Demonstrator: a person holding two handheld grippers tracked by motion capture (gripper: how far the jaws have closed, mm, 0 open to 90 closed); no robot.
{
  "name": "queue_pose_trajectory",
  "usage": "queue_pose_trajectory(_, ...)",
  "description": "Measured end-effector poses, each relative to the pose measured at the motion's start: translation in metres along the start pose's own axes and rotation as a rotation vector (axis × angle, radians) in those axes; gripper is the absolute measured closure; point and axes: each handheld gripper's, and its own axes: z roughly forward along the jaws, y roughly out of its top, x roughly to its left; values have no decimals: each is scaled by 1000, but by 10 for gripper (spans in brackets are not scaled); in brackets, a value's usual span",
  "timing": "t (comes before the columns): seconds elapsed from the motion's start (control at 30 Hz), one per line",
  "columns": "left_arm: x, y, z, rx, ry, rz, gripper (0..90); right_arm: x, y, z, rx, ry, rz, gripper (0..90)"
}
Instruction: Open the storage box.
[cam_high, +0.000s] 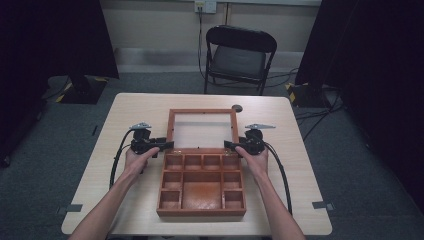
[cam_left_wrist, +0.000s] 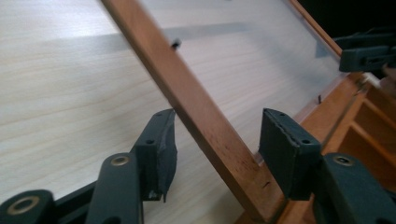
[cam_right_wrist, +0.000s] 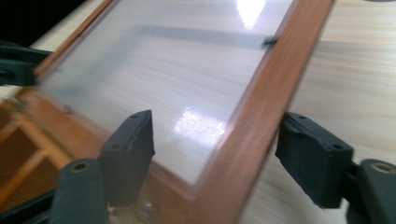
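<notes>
Box: the wooden box (cam_high: 202, 187) sits mid-table on your side, its compartments bare to view, nothing in them that you can see.
Lid: the glazed lid (cam_high: 202, 128) is swung fully back from the box's far edge and looks to lie flat on the table (cam_high: 280, 200), hinged where both grippers meet it.
Left gripper: your left gripper (cam_left_wrist: 215, 144) sits at the box's far-left corner, jaws parted either side of the lid's left rail (cam_left_wrist: 187, 100); the left pad looks to brush the rail, the right pad stands clear, so nothing is clamped.
Right gripper: your right gripper (cam_right_wrist: 215, 154) sits at the box's far-right corner, jaws wide around the lid's right rail (cam_right_wrist: 266, 102), both pads apart from the wood.
Risk, uneven grip: if you close one side before the other and lift, the lid would likely twist and strain the hinges by the box's far edge.
Risk, pane: a pad sliding off the narrow rail could press the clear pane (cam_right_wrist: 177, 74) and may scuff or crack it.
Risk, box shift: pulling the lid toward you at a slant could drag the box across the table.
Risk, slam: letting go past upright could drop the lid hard onto the box.
</notes>
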Motion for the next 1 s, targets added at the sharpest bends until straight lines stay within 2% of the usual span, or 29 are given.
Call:
queue_pose_trajectory(0.03, 0, -1, 1, 6, -2, 0, 473, -1, 0, 1, 19, -8, 12, 261)
queue_pose_trajectory(0.17, 0, -3, 4, 9, -3, -8, 458, -12, -10, 4, 11, 60, 115, 259)
queue_pose_trajectory(0.2, 0, -2, 4, 8, -3, -9, 444, -13, -12, 5, 7, 48, 119, 264)
queue_pose_trajectory(0.3, -2, -2, 4, 10, 5, -1, 428, -11, -10, 1, 0, 8, 87, 278)
queue_pose_trajectory(0.5, -6, -3, 0, 6, 27, 9, 364, -11, -8, -13, -14, -4, 62, 257)
queue_pose_trajectory(0.57, -6, -3, -5, 15, 43, 30, 332, -10, -8, -17, -8, -9, 45, 255)
queue_pose_trajectory(0.7, -7, -4, -18, -1, 63, 30, 302, -8, -9, -30, -9, -19, 14, 247)
queue_pose_trajectory(0.93, -10, -11, -41, 21, 98, 67, 254, -7, -11, -64, -16, -50, -27, 223)
queue_pose_trajectory(1.0, -9, -16, -51, 27, 124, 72, 230, -8, -15, -75, -14, -64, -34, 217)
